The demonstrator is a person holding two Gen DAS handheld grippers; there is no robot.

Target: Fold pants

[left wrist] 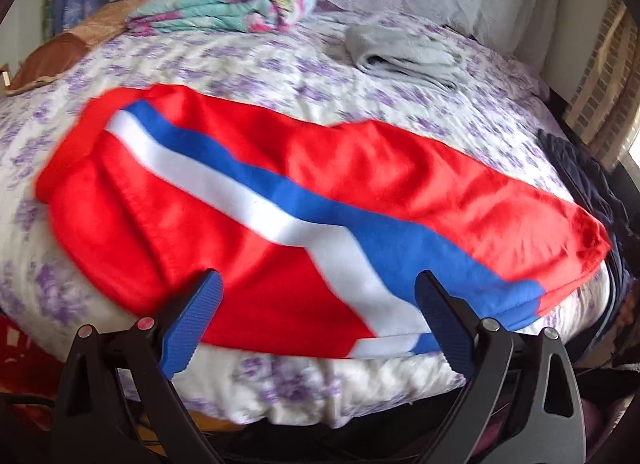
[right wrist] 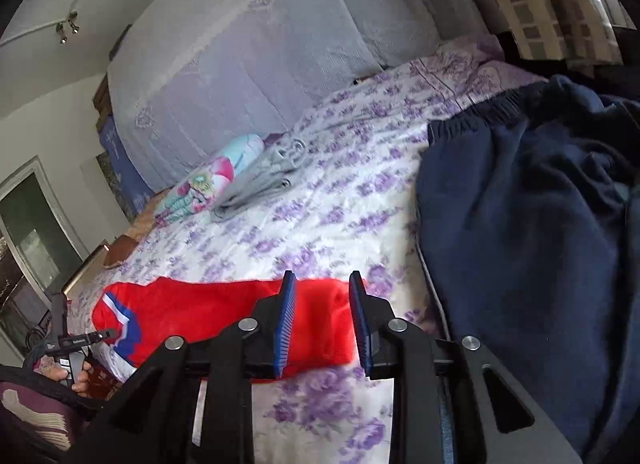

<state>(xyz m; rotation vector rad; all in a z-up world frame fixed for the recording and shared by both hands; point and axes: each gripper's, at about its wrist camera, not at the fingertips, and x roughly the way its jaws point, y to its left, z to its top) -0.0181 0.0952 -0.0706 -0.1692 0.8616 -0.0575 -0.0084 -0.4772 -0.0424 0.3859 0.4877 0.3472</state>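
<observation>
Red pants [left wrist: 280,203] with a blue and white stripe lie flat on my flowery bed [left wrist: 280,63]. My left hand-held gripper [left wrist: 320,288] is wide open above their near edge. My right hand-held gripper [right wrist: 322,284] is narrow, holding nothing. Navy pants [right wrist: 540,223] lie at 3 o'clock.

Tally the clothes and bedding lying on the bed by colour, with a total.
Red with blue-white stripe: 1, pants
Navy: 1, garment
Grey: 1, folded garment
Multicolour pastel: 1, folded blanket
Total: 4
</observation>
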